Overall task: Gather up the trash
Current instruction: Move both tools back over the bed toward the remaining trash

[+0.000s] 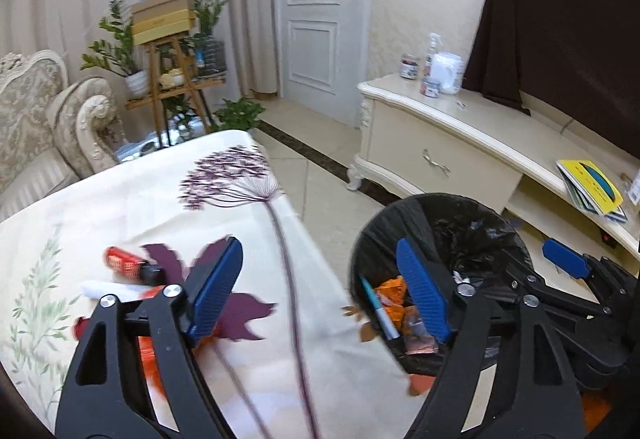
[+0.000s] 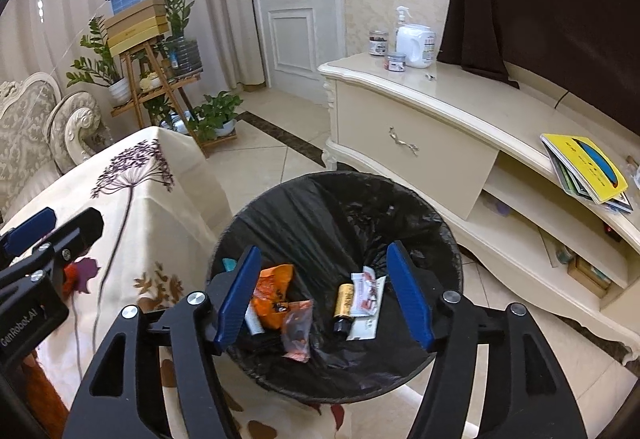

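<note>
Black-lined trash bin (image 2: 336, 223) holding wrappers and a battery (image 2: 345, 304), right gripper (image 2: 325, 297) fingers wide apart, empty, left gripper (image 1: 320, 291) likewise, red item (image 1: 124, 264), possibly a battery, on floral bench (image 1: 132, 195)

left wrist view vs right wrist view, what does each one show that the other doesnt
Only the left wrist view shows trash still on the table: a red tube and a white roll on the flowered cloth.

Only the right wrist view shows a gold battery and a white wrapper at the bottom of the bin.

Both show the black-lined bin, the orange wrapper in it, the cream cabinet, and both grippers, left and right, open and empty.
</note>
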Demonstrator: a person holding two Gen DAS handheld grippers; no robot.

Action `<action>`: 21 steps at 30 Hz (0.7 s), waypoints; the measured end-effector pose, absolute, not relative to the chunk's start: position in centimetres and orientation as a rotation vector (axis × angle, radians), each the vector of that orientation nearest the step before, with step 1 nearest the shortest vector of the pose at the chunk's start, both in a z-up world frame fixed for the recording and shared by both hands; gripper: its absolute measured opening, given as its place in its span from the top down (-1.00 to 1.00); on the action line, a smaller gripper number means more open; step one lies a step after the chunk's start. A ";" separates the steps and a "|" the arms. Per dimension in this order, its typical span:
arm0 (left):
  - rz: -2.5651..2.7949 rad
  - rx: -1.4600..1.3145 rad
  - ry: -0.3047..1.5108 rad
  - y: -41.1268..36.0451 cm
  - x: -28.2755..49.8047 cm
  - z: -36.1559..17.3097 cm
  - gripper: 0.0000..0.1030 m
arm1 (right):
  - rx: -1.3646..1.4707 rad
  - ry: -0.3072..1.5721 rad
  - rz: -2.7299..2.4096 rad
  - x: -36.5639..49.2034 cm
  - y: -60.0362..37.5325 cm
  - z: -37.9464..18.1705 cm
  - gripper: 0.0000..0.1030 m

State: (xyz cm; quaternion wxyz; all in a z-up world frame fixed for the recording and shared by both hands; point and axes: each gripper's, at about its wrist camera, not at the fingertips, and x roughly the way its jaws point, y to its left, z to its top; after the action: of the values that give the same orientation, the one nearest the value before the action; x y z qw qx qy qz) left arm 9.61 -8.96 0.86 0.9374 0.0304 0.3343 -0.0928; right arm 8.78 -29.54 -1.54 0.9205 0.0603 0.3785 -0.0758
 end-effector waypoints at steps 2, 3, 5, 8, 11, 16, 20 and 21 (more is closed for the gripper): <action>-0.175 0.053 0.676 -7.8 9.2 1.3 -0.51 | 0.120 0.777 -0.140 8.6 -28.7 -1.3 -0.28; -0.168 0.049 0.674 -7.3 9.1 1.5 -0.51 | 0.117 0.776 -0.135 8.6 -28.3 -1.2 -0.29; -0.140 0.043 0.671 -6.1 8.7 1.7 -0.52 | 0.114 0.774 -0.118 8.5 -27.2 -1.0 -0.34; -0.103 0.041 0.666 -4.3 8.1 2.0 -0.54 | 0.107 0.776 -0.086 8.3 -25.5 -0.9 -0.35; -0.064 0.028 0.667 -2.1 7.4 2.0 -0.54 | 0.089 0.779 -0.051 8.2 -23.6 -0.7 -0.35; 0.016 0.017 0.677 2.0 6.1 2.0 -0.55 | 0.065 0.784 0.005 8.2 -20.6 -0.6 -0.35; 0.076 0.009 0.684 4.7 5.3 1.8 -0.56 | 0.050 0.788 0.048 8.1 -18.3 -0.6 -0.35; 0.087 0.005 0.687 5.4 5.2 1.8 -0.56 | 0.047 0.789 0.058 8.1 -17.8 -0.5 -0.35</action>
State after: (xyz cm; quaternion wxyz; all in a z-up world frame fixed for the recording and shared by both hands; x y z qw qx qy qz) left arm 5.20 5.36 1.81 0.9407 0.0025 0.3365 0.0425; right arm 8.06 -17.85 -0.53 0.9225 0.0227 0.3843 0.0284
